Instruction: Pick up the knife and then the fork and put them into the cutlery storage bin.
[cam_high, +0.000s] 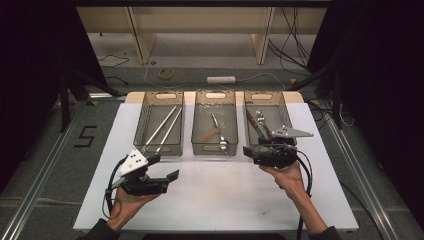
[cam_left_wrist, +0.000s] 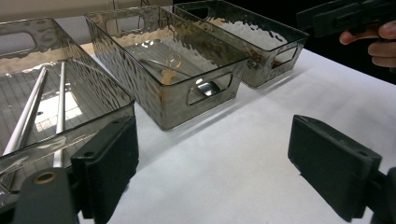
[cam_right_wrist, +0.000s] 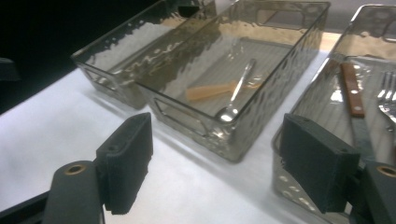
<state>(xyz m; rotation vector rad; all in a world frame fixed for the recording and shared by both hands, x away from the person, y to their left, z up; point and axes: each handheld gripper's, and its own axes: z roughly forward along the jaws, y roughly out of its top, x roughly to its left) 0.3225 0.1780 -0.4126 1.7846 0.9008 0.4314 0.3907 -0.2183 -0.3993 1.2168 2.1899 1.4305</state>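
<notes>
Three clear, ripple-walled plastic bins stand side by side at the far edge of a white table mat (cam_high: 220, 195). The left bin (cam_high: 145, 125) holds two long silver metal chopsticks (cam_high: 165, 127), lying close together. The middle bin (cam_high: 198, 131) holds one silver metal spoon (cam_high: 218, 131) crossed over one small flat wooden utensil (cam_high: 211, 134). The right bin (cam_high: 284, 111) holds one knife with a brown wooden handle (cam_high: 252, 121) and one silver metal fork (cam_high: 260, 118).

The left gripper (cam_high: 167, 172) hovers over the mat just before the left bin, its jaws spread wide with nothing between them. The right gripper (cam_high: 252, 150) sits at the near end of the right bin, close to the knife and fork, jaws likewise wide apart and empty.
</notes>
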